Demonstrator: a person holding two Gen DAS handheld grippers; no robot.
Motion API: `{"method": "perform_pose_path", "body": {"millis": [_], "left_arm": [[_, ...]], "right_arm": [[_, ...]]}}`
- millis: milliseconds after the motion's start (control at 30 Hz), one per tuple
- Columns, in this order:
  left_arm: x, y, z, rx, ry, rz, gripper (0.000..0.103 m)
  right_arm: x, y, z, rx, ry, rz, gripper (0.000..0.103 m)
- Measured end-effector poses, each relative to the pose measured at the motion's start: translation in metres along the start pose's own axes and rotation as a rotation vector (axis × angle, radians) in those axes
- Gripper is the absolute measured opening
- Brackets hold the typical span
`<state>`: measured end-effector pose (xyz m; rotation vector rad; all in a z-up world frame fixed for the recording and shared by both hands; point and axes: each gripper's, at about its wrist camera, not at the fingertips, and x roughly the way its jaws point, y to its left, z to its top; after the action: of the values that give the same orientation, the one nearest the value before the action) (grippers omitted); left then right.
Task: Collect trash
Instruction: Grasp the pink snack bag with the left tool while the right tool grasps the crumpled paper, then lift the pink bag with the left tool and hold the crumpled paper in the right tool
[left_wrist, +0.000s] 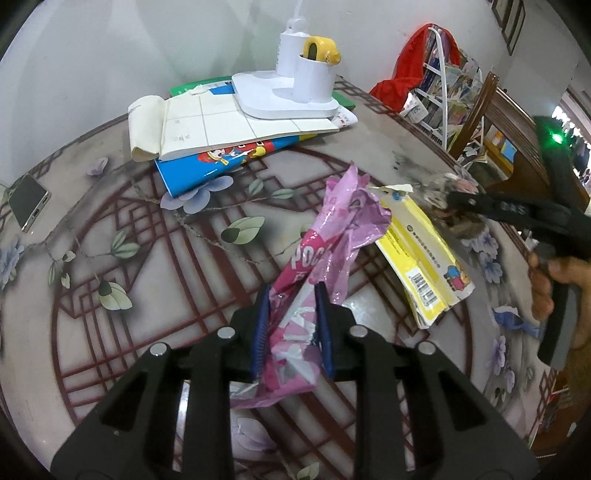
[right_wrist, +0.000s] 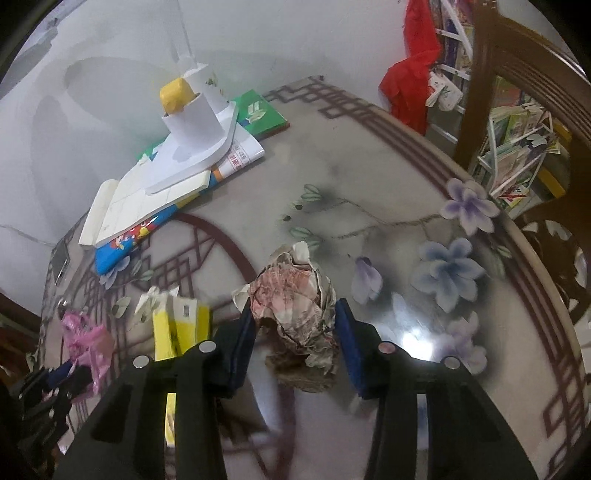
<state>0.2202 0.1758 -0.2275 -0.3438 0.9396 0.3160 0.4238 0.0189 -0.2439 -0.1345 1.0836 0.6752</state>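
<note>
Pink wrapper (left_wrist: 314, 266) clamped in left gripper (left_wrist: 291, 291).

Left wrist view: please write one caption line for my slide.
Left gripper shut on a pink snack wrapper beside a flattened yellow carton on the floral table.

Soft indoor light, glare on the glossy table (right_wrist: 413, 347), fisheye-bent dark corners, slight motion blur.

Glossy pink plastic wrapper (left_wrist: 317, 266), crumpled paper wad (right_wrist: 299, 295), shiny tabletop (right_wrist: 369, 177).
</note>
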Motion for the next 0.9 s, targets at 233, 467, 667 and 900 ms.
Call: {"method": "perform_pose_path", "body": {"millis": [233,467,667,900], "left_arm": [[0.004,0.003,-0.006,-0.022,0.018,-0.003,0.024],[-0.008,0.002,-0.015,-0.019,0.014,-0.007,0.024],[-0.034,-0.003,-0.031,-0.006,0.010,-0.022,0.024],[-0.072,-0.019,-0.053,0.031,-0.016,-0.067,0.024]], "right_arm": [[-0.039,0.000,-0.035,0.009,-0.022,0.011,0.041],[-0.073,0.009,-0.076,0.029,-0.013,0.013,0.042],[-0.110,0.017,-0.117,0.095,-0.008,0.028,0.042],[-0.152,0.027,-0.158,0.145,-0.013,0.025,0.042]]}}
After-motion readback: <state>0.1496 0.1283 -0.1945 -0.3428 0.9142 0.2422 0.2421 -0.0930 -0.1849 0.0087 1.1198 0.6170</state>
